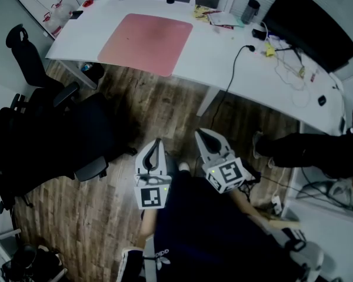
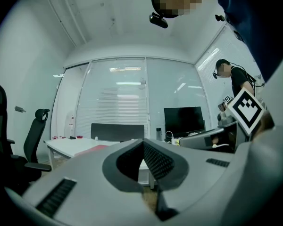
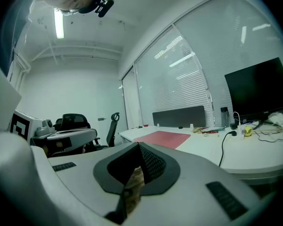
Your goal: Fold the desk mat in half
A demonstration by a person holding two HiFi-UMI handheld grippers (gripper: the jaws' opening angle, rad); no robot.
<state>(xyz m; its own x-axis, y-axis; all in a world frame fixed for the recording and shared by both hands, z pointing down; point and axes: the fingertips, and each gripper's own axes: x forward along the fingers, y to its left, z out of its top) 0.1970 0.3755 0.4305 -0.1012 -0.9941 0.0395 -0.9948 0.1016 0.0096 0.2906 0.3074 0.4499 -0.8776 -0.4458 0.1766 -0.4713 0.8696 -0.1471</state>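
Mat [image 1: 146, 43] (pink, roughly square) lies flat and unfolded on the white desk [image 1: 223, 63], towards its left end in the head view; its near edge is close to the desk's front rim. Left hand-held gripper [image 1: 155, 148] and right hand-held gripper [image 1: 205, 138] sit low in the head view, side by side over the wood floor [image 1: 147, 110]; both are well apart from the mat and short of the desk; neither touches mat or desk. Both point towards the desk; the mat is ahead of them and a bit to the left. Left hand-held gripper: jaws closed tip to tip, nothing between them; its own view shows the mat as a thin red strip on the desk far ahead. Right hand-held gripper: jaws closed too, empty; in its view the mat is beyond the jaw tips, flat on the desk. Right of the mat on the desk: papers [image 1: 223, 19]; a bottle [image 1: 250, 10]; a black cable [image 1: 235, 69]; a monitor [image 1: 317, 25]. Black chair [image 1: 29, 57] stands at the desk's left end.
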